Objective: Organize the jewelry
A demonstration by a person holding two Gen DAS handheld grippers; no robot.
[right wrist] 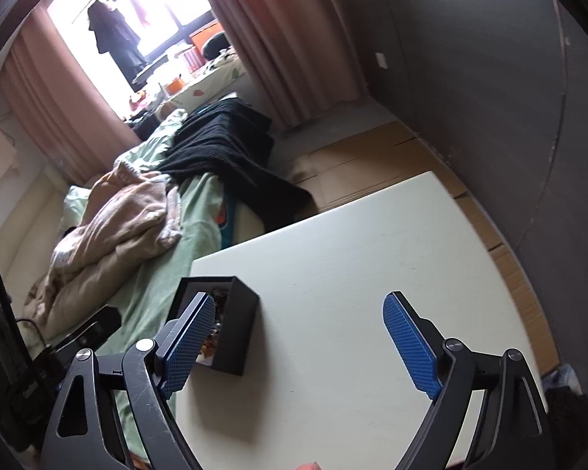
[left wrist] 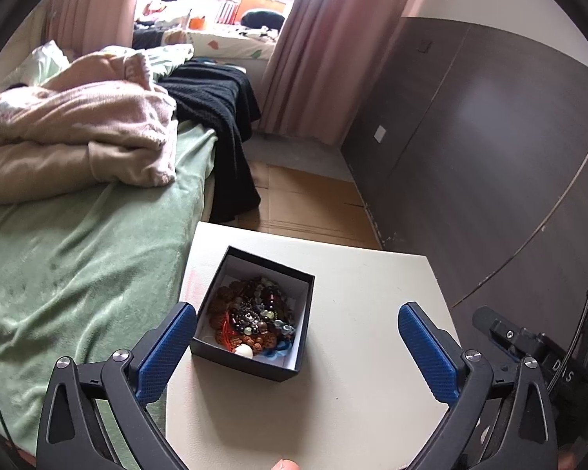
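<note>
Left wrist view: black jewelry box [left wrist: 251, 315] lower centre holds the beads; left gripper [left wrist: 297, 346] and right gripper [right wrist: 298, 338] gape empty; we judge sorting finished, next needs the lid.

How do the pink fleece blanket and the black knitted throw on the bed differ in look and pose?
The pink fleece blanket is pale and fluffy; the black knitted throw is dark with a ribbed weave. The blanket lies bunched in a heap on top of the green bedspread; the throw drapes over the bed's edge and hangs toward the floor. The blanket sits farther from the window, the throw nearer it. Both are loose, unfolded textiles on the same bed.
</note>
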